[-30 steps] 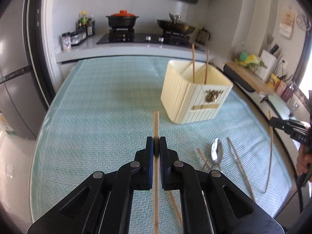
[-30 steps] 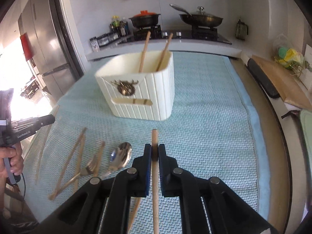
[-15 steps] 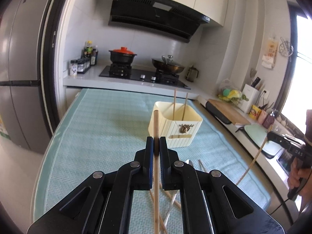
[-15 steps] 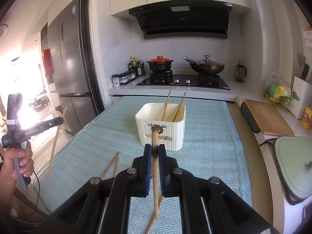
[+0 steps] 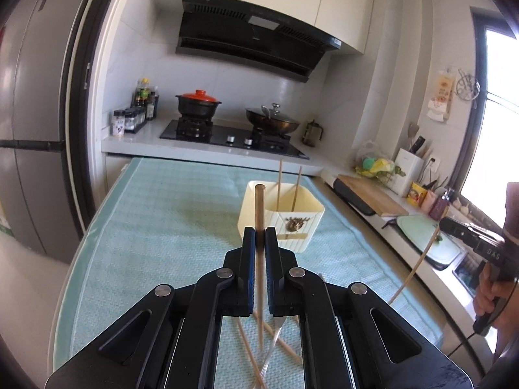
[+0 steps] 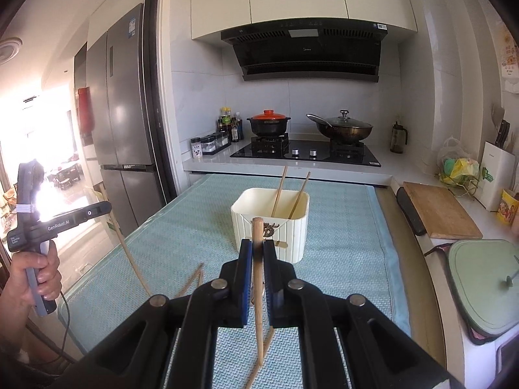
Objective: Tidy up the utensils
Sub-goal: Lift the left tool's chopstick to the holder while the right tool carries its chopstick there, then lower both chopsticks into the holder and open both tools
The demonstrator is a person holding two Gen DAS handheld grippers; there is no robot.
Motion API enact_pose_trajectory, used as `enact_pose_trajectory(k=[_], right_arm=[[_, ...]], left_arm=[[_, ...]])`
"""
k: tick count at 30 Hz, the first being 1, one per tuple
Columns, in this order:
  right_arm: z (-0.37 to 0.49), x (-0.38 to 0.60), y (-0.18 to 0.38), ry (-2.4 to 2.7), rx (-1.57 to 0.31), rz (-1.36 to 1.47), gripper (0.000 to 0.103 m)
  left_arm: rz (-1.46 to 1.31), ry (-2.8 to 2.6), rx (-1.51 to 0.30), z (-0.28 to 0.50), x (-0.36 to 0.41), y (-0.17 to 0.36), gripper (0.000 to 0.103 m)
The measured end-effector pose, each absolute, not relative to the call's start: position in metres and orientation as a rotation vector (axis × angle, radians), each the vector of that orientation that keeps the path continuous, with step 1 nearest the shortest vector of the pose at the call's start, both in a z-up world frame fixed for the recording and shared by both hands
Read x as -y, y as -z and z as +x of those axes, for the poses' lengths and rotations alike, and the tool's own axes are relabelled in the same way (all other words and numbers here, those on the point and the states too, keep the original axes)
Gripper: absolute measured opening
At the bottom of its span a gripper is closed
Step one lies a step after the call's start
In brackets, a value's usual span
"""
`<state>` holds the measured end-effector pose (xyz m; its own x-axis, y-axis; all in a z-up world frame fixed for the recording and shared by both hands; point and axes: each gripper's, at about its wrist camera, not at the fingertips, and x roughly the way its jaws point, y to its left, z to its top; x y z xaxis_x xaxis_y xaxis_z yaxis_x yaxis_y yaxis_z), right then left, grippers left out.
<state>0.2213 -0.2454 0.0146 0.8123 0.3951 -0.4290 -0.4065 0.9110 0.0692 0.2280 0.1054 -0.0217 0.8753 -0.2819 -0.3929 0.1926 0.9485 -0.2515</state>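
Observation:
A cream ribbed utensil holder [image 5: 281, 218] [image 6: 271, 220] stands on the teal mat with two chopsticks [image 5: 279, 180] [image 6: 279, 191] upright in it. My left gripper [image 5: 259, 231] is shut on a wooden chopstick [image 5: 259, 207], held high above the mat, short of the holder. My right gripper [image 6: 257, 243] is shut on another chopstick [image 6: 258, 231], also raised in front of the holder. Loose chopsticks [image 5: 275, 337] [image 6: 191, 280] and a metal utensil [image 5: 275, 327] lie on the mat below the grippers.
The teal mat [image 5: 168, 214] [image 6: 343, 227] covers the table. Behind it is a counter with a hob, a red-lidded pot [image 5: 198, 102] and a wok [image 6: 343, 128]. A cutting board [image 6: 438, 207] lies right; a fridge [image 6: 123, 103] stands left.
Both grippers have lifted their chopsticks from near the mat to well above it and tilted level, so the holder looks farther off and lower.

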Motion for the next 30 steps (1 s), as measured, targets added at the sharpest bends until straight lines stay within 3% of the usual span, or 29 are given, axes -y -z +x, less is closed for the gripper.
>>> enact_pose_trajectory(k=[10,21,30], right_arm=[[0.256,0.243,-0.042,-0.444,-0.402,0.011,0.007],[0.340,0.227,-0.101,-0.408,-0.269,0.041,0.007],[0.428,0.206,-0.089,-0.393,-0.286,0.052,0.007]], left_arm=[[-0.212,0.302,-0.387,0.261,-0.095,-0.021,0.003],[-0.244,0.302,-0.304,0.351,-0.081,-0.076,0.003],[-0.202,0.273,-0.377,0.441,-0.047,-0.055,0.003]])
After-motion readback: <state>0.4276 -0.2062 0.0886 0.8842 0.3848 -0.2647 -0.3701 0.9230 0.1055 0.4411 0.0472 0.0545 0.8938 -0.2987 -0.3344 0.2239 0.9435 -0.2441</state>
